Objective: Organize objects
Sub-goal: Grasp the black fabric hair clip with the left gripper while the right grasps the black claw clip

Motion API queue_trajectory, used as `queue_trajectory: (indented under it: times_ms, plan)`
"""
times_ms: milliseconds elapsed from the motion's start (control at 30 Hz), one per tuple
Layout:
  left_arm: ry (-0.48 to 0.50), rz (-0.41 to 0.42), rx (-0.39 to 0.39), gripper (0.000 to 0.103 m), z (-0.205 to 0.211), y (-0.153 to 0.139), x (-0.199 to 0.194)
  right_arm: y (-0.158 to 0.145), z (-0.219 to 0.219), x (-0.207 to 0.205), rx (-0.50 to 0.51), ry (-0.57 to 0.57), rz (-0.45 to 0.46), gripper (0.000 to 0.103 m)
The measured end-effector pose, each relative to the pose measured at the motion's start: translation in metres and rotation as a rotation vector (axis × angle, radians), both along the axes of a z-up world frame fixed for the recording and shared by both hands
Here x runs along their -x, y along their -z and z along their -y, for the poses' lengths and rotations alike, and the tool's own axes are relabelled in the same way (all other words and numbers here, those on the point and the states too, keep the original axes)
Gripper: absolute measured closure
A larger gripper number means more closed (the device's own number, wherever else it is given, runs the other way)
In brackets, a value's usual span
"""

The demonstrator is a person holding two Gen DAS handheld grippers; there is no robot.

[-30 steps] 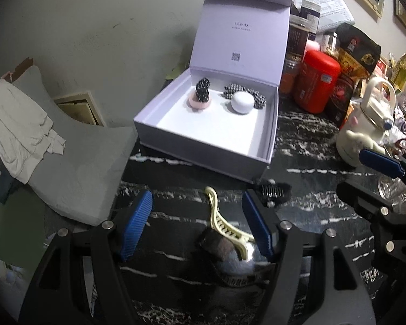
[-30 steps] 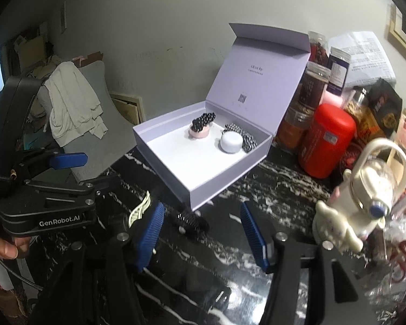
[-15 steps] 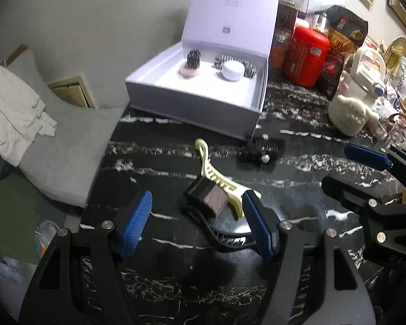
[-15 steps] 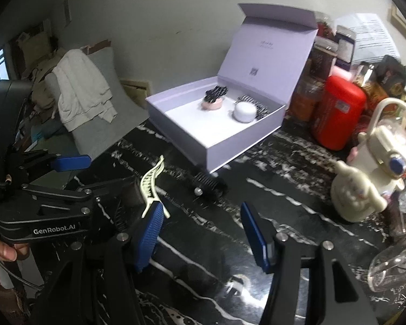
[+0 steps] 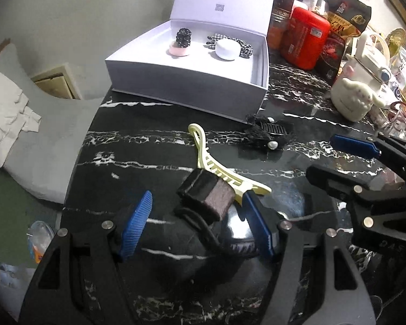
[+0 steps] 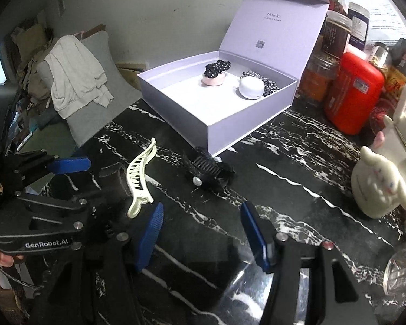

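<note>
Two claws over black marbled desk (image 5: 138, 162). Lilac box (image 6: 230, 124), lid up, at far edge. Left claw (image 5: 197, 224) agape around brown-black hairband (image 5: 205, 192), pads not pressing. Right claw (image 6: 203, 233) agape, empty. Cream hair claw clip (image 5: 219, 168) beside hairband; black clip (image 6: 205, 168) at box corner.
</note>
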State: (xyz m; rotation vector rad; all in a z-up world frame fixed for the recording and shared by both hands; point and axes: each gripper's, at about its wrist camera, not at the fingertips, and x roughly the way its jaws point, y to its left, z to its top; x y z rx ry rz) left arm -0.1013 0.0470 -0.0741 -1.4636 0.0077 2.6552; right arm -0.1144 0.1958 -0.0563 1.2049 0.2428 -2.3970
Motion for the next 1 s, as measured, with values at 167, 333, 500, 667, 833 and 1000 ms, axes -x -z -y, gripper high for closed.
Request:
queue_trajectory:
  times_ms: [167, 333, 500, 667, 833, 1000]
  plan:
    - [0.028, 0.019, 0.001, 0.035, 0.000, 0.006, 0.010, 0.003, 0.002, 0.013, -0.003, 0.005, 0.011, 0.043]
    - [0.060, 0.025, 0.000, 0.035, -0.001, 0.010, 0.013, 0.008, 0.008, 0.027, 0.016, -0.005, 0.024, 0.043]
    - [0.093, 0.035, -0.001, 0.035, 0.000, 0.011, 0.010, 0.019, 0.012, 0.039, 0.059, -0.016, 0.039, 0.043]
    - [0.130, 0.037, -0.026, 0.035, -0.001, 0.010, 0.009, 0.030, 0.013, 0.050, 0.064, -0.004, 0.059, 0.042]
    - [0.145, 0.032, -0.019, 0.036, -0.004, 0.013, 0.014, 0.035, 0.013, 0.057, 0.074, 0.013, 0.058, 0.043]
    - [0.155, 0.021, -0.052, 0.056, -0.006, 0.015, 0.019, 0.041, 0.003, 0.060, 0.123, 0.036, 0.060, 0.047]
